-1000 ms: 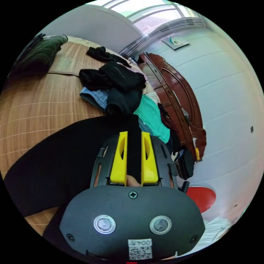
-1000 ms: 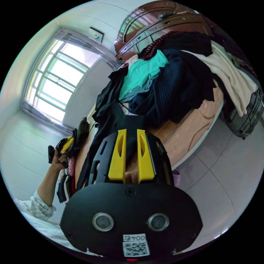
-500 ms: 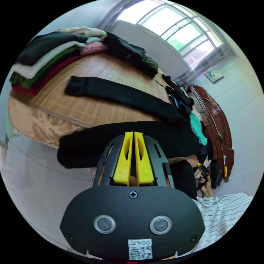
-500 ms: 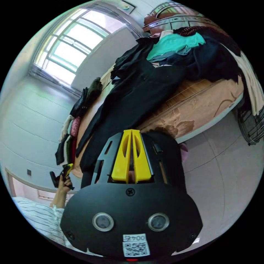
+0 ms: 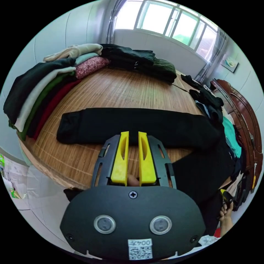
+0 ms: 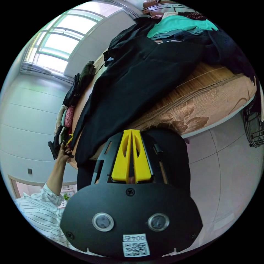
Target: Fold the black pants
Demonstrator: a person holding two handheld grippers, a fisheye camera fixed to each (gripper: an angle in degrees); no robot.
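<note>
The black pants (image 5: 137, 125) lie on the bed's bamboo mat (image 5: 121, 88), one leg stretched flat across it. Their other part spills over the bed's near edge (image 5: 203, 170). My left gripper (image 5: 133, 135) hovers over the mat just short of the flat leg, jaws open with nothing between them. My right gripper (image 6: 132, 132) sits below the bed edge, shut on the black pants (image 6: 132, 82), whose cloth hangs around its jaws. The right gripper (image 5: 227, 196) in a hand shows at the left gripper view's lower right. The left gripper (image 6: 64, 141) shows at the bed's far end.
A stack of folded clothes (image 5: 41, 90) lines the mat's left edge, with dark folded ones (image 5: 140, 59) under the window. An unfolded heap (image 5: 220, 110) lies by the wooden headboard (image 5: 247, 123). A wire object (image 6: 254, 123) stands on the tiled floor (image 6: 220, 178).
My left jaws, shut half a second ago, have opened, and that hand has risen over the mat. The right gripper stays shut on the pants near the bed edge.
</note>
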